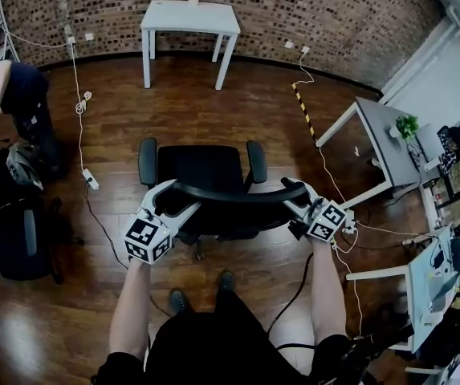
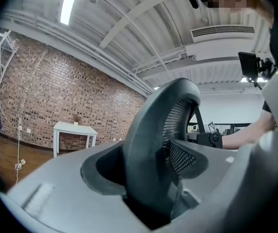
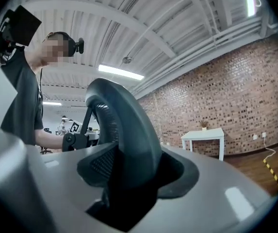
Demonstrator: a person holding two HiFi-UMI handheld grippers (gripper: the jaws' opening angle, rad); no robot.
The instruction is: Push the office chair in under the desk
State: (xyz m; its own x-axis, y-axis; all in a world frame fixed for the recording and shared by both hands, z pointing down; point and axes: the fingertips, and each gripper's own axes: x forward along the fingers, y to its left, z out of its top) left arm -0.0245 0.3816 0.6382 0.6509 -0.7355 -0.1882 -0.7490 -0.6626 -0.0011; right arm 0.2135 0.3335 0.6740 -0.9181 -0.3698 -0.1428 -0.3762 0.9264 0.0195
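Plainly, the push was only just set up. The office chair stood out on the middle of the wooden floor, well apart from the white desk at the floor's far edge by the brick wall. The left gripper and the right gripper each had their fingers clamped on the top rim of the backrest, one near each end, and the rim filled the gap between the jaws. To my eye, the thing to get right was an even hold and a straight drive, since a chair on castors would likely swing if one side led. The armrests looked as if they might catch the desk's legs, so I'd have aimed for the centre of the opening. A cable lay near the floor's left edge, clear of that line.
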